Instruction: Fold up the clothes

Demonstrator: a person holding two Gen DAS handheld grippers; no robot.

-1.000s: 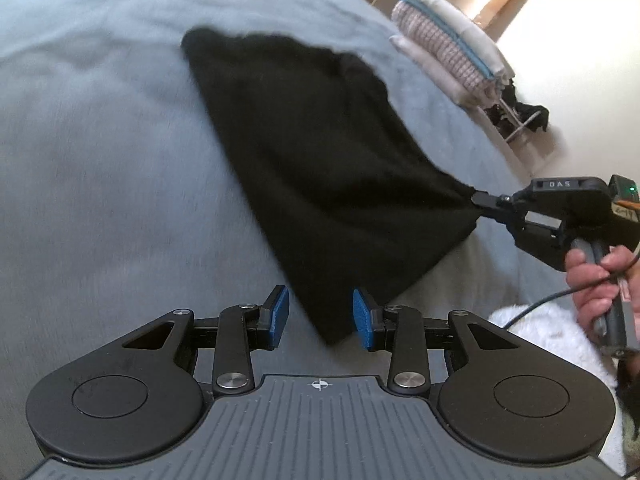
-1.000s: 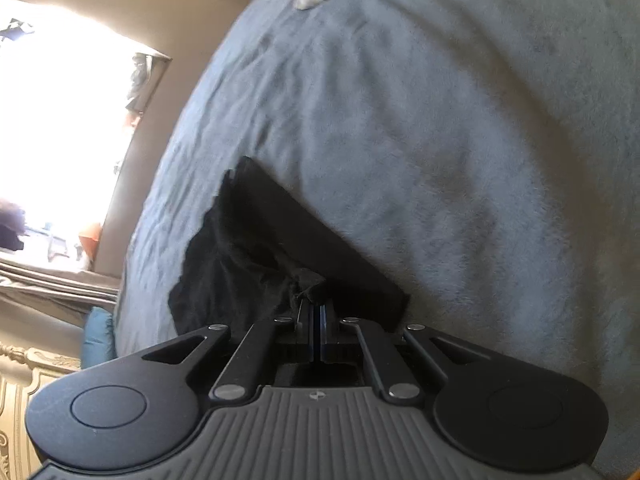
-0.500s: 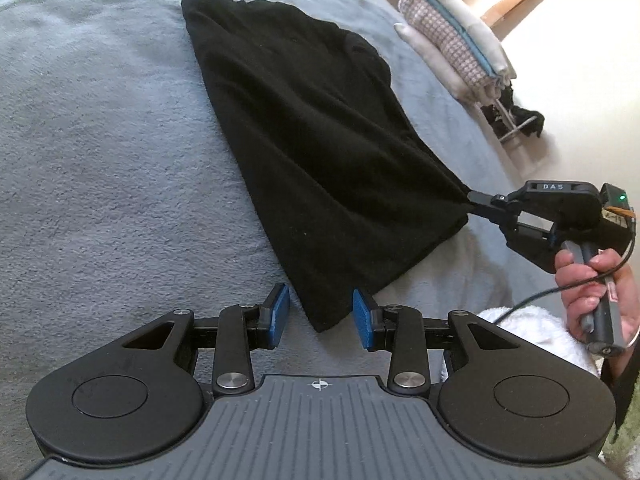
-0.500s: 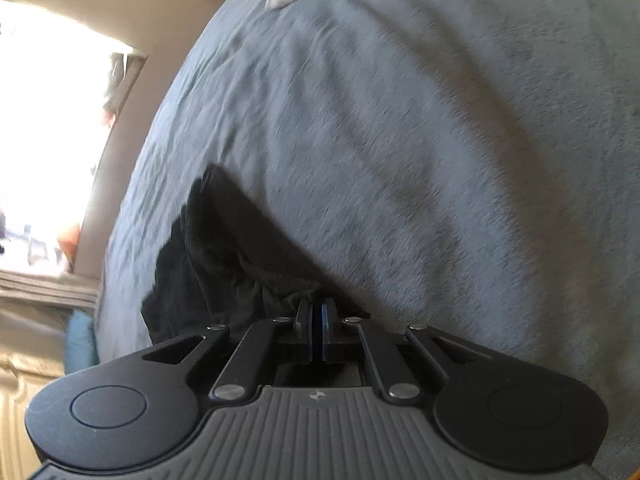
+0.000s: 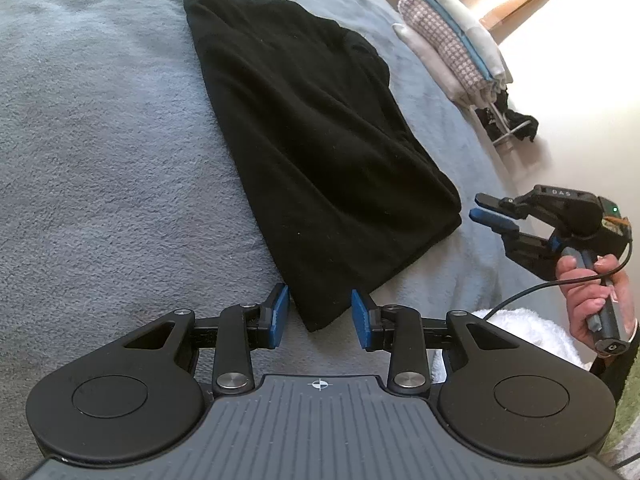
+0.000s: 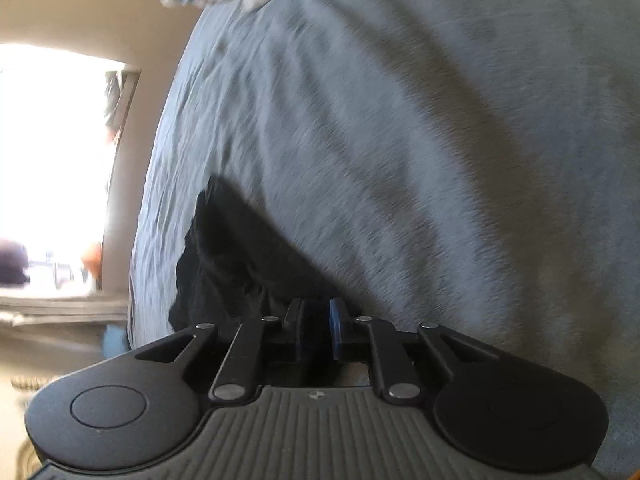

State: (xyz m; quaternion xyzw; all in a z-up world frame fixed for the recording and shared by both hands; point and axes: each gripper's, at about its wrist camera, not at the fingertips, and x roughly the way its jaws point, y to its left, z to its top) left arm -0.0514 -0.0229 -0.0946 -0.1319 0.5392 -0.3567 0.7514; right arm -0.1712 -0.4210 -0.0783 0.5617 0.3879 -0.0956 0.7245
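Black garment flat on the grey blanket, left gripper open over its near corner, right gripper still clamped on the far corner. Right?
Not the last part. In the left wrist view the right gripper is clear of the black garment, its jaws opening with nothing between them. The garment lies on the grey blanket; the left gripper is open around the near corner.

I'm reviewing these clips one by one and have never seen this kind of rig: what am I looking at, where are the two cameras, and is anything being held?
No robot here: a person carries a handheld two-finger gripper in each hand, each with a fisheye camera looking along its fingers. The left camera shows the left gripper open, a corner of the black garment between its pads, unpinched. The garment lies on a grey blanket. The right gripper, in the person's hand, is opening clear of the cloth. Its own camera is blurred. Folded clothes sit behind.
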